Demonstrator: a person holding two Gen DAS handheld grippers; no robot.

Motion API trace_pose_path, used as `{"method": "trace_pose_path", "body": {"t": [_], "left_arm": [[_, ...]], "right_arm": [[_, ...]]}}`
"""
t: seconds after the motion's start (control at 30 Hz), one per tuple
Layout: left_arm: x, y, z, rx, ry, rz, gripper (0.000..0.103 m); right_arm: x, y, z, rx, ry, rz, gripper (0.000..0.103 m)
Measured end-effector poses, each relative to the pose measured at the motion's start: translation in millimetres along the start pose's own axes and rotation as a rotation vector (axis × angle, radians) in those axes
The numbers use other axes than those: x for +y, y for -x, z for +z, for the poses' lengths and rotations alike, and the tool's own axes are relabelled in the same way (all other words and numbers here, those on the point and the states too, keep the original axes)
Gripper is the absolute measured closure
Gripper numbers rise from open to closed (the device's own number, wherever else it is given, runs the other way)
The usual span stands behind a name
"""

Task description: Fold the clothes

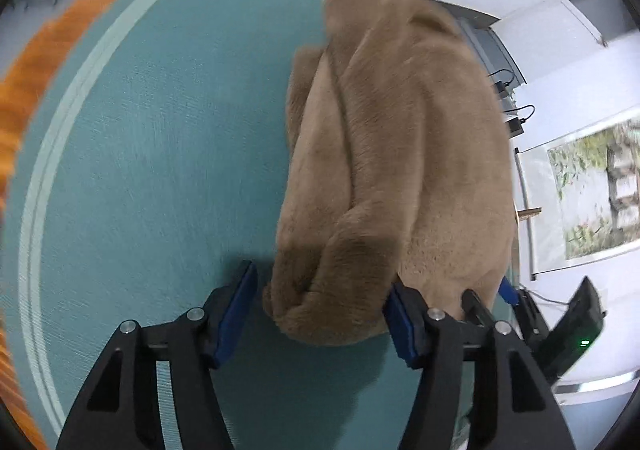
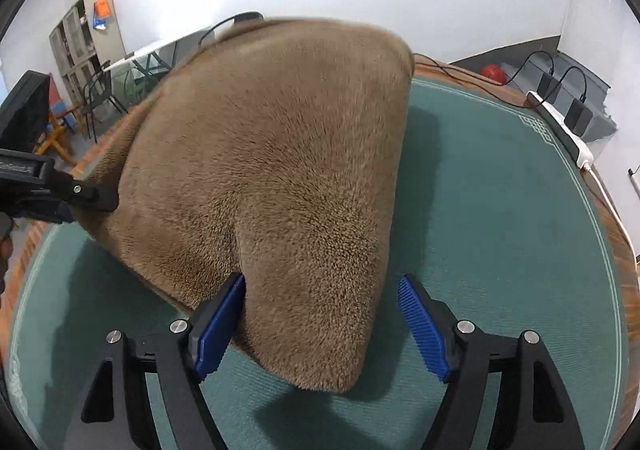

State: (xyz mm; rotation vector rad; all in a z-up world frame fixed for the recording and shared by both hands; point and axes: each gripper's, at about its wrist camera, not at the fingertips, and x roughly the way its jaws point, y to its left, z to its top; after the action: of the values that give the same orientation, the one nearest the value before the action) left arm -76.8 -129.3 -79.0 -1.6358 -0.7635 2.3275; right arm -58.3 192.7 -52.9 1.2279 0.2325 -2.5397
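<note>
Green tablecloth covers the round table, a wooden rim showing at its edge. On it lies the tan fleece garment, folded into a thick bundle whose long axis runs away from both grippers toward the far edge.

In the left wrist view the bundle's near left corner, a rolled cuff-like lump, sits between the blue pads of the left gripper; the right pad touches the fleece, the left pad stands clear, so the jaws are open and grip nothing.

In the right wrist view the near right corner pokes between the pads of the right gripper; the left pad brushes the pile, the right pad is apart, jaws wide and holding nothing.

Both hands sit about equally near, one at each near corner.
</note>
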Motion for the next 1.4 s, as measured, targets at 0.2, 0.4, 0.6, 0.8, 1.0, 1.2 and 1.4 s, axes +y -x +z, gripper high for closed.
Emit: {"method": "trace_pose_path", "body": {"t": [0.2, 0.4, 0.6, 0.8, 1.0, 1.2, 1.4], "left_arm": [[-51.5, 39.5, 32.0, -0.143, -0.120, -0.005, 0.037], [-95.9, 27.1, 74.7, -0.184, -0.208, -0.035, 0.025], [-90.9, -35.2, 105.3, -0.054, -0.177, 0.027, 0.025], [-85.3, -53.3, 96.5, -0.018, -0.213, 0.045, 0.025], [-77.8, -57.6, 90.8, -0.028, -0.228, 0.030, 0.025], [-81.5, -48.5, 91.7, -0.008, -0.231, 0.039, 0.023], [-80.4, -7.0, 88.0, -0.067, -0.242, 0.025, 0.022]], "right_arm": [[-10.5, 44.8, 41.0, -0.164, -0.062, 0.053, 0.025], [7.1, 24.3, 65.6, -0.155, 0.008, 0.095, 0.025], [16.3, -11.9, 50.5, -0.075, 0.004, 0.110, 0.023], [16.5, -25.5, 42.1, -0.060, -0.014, 0.128, 0.019], [24.1, -28.7, 35.9, -0.094, 0.009, 0.110, 0.016], [33.6, -29.1, 34.7, -0.089, 0.096, 0.110, 0.001], [14.0, -2.4, 45.8, -0.107, 0.056, 0.117, 0.001]]}}
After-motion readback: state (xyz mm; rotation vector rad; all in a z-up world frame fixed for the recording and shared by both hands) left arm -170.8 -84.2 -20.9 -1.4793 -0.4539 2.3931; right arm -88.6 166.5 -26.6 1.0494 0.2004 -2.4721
